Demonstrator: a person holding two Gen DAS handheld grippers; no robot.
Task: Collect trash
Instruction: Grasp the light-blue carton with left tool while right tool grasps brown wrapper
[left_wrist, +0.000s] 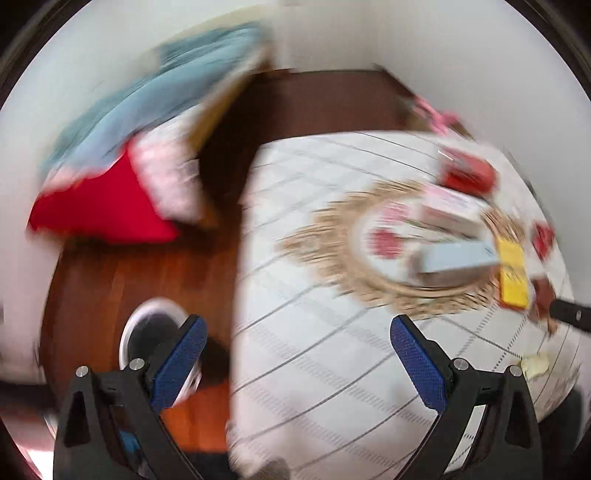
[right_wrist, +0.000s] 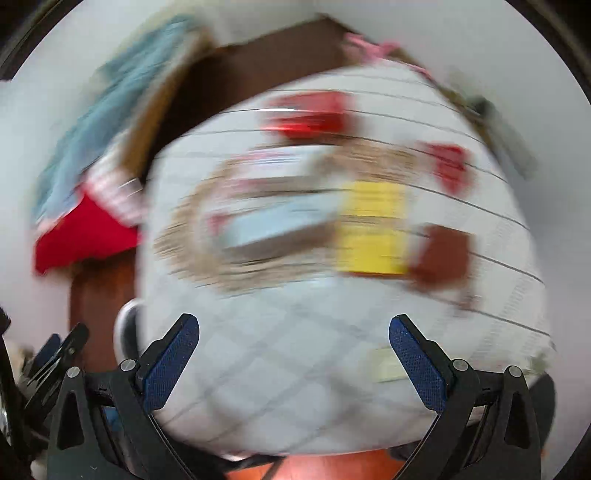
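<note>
Both views are motion-blurred. A round table with a white gridded cloth carries litter: a yellow packet, a red wrapper, a small red piece, a brown wrapper and a pale crumpled scrap. A light blue box and a pink-white box lie on a plate on a woven mat. My left gripper is open and empty over the table's left edge. My right gripper is open and empty above the cloth's near part; the yellow packet lies beyond it.
A white-rimmed bin stands on the wooden floor left of the table, behind my left finger. A bed with red, blue and pink cloth lies at the far left. The right gripper's tip shows at the right edge.
</note>
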